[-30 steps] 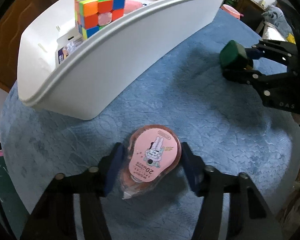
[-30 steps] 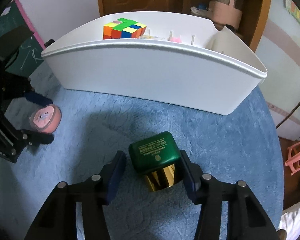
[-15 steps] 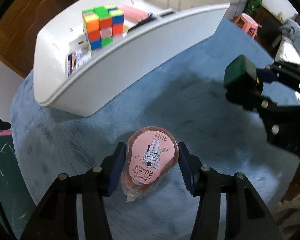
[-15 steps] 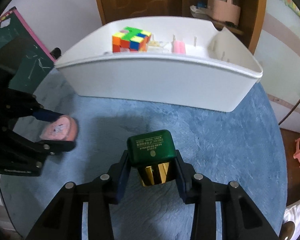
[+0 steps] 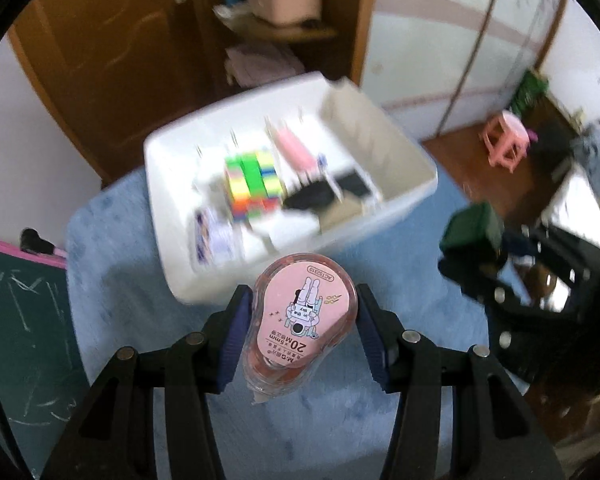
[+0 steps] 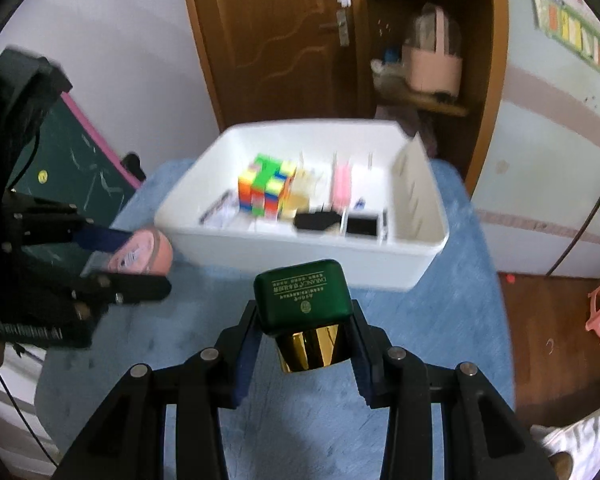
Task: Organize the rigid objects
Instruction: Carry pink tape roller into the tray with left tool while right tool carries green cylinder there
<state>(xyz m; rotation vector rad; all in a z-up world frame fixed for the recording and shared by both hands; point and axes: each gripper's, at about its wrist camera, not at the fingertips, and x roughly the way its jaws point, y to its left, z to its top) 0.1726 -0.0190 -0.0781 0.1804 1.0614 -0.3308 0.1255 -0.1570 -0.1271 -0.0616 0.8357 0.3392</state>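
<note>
Both fingers (image 5: 236, 332) clamping tape (image 5: 300, 316), green box (image 6: 304, 294)

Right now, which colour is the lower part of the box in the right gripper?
Shiny gold, below a dark green lid; clearest in the right wrist view.

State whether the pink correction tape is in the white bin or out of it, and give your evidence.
Out. The pink correction tape is clamped in the left gripper, in front of the white bin, not inside.
</note>
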